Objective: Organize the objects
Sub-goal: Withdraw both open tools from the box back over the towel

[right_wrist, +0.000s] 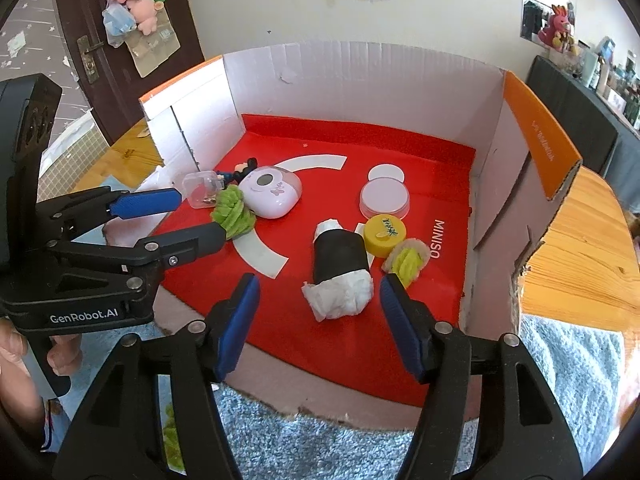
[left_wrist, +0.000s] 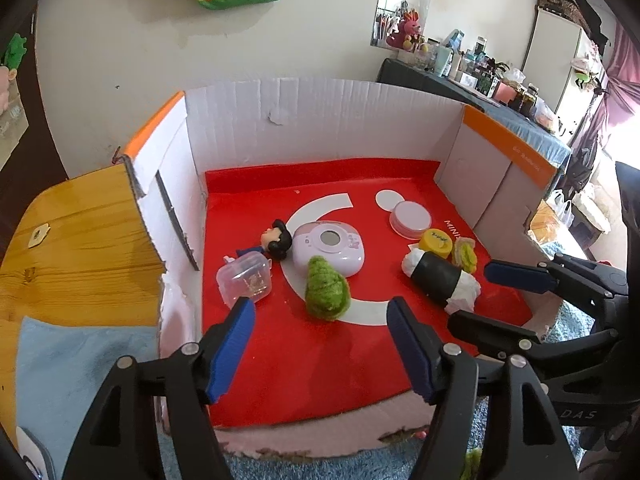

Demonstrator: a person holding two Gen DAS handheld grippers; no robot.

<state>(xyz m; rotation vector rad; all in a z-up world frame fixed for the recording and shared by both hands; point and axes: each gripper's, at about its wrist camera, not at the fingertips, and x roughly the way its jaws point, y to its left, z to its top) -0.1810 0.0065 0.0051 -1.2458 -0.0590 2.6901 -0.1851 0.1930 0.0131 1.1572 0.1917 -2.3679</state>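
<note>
My left wrist view looks forward and down over the torn near edge of the cardboard box [left_wrist: 320, 116], close in, facing its white back wall. My right wrist view looks the same way from further right, just as near, over the red liner [right_wrist: 360, 140]. Both share the whole box floor: green knitted toy [left_wrist: 326, 294], black-wrapped roll [right_wrist: 340, 268], yellow cap [right_wrist: 385, 235]. Each view catches the other gripper at its side edge.
</note>
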